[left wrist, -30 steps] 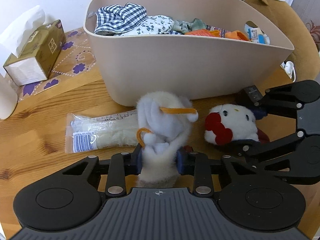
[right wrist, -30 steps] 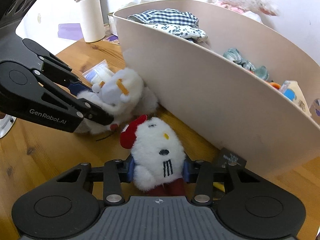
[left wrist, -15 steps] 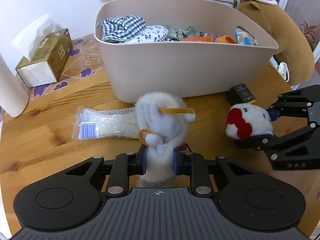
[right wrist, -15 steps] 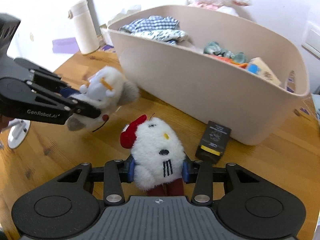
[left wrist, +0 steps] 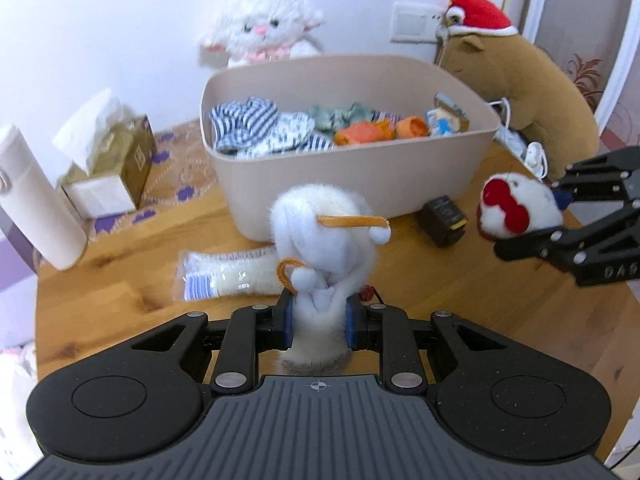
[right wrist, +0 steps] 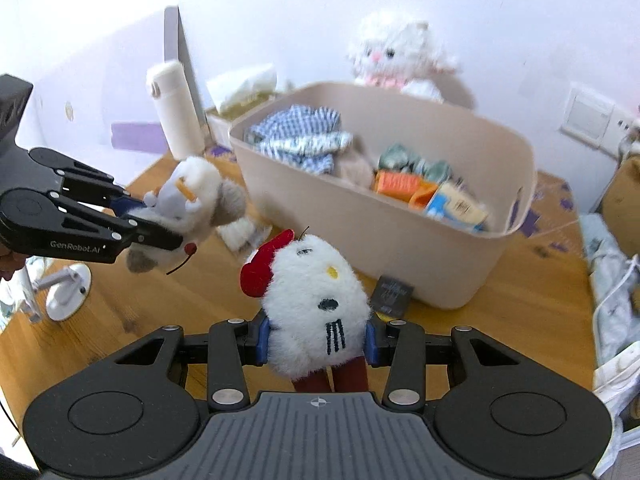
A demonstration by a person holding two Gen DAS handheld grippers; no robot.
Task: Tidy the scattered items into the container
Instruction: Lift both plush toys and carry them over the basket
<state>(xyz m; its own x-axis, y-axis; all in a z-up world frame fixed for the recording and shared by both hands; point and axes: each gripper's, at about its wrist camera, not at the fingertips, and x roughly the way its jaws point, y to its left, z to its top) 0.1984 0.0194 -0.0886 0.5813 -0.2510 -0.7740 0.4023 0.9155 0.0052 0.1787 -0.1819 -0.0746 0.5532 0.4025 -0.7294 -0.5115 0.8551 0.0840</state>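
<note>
My left gripper (left wrist: 318, 320) is shut on a white and grey plush toy with orange straps (left wrist: 324, 248), held above the wooden table in front of the beige container (left wrist: 352, 172). My right gripper (right wrist: 316, 340) is shut on a white plush cat with a red bow (right wrist: 312, 300), also lifted in front of the container (right wrist: 400, 248). Each gripper shows in the other's view: the right one (left wrist: 560, 216) with the cat (left wrist: 516, 208), the left one (right wrist: 156, 220) with the plush (right wrist: 192, 208). The container holds clothes and small items.
On the table lie a clear packet (left wrist: 228, 276) and a small black box (left wrist: 442, 220) by the container. A tissue box (left wrist: 108, 168) and white bottle (left wrist: 36, 208) stand left. A lamb plush (left wrist: 264, 32) and a brown plush (left wrist: 520, 80) sit behind.
Both grippers have risen and pulled back from the container with their toys, so the container's inside now shows from above.
</note>
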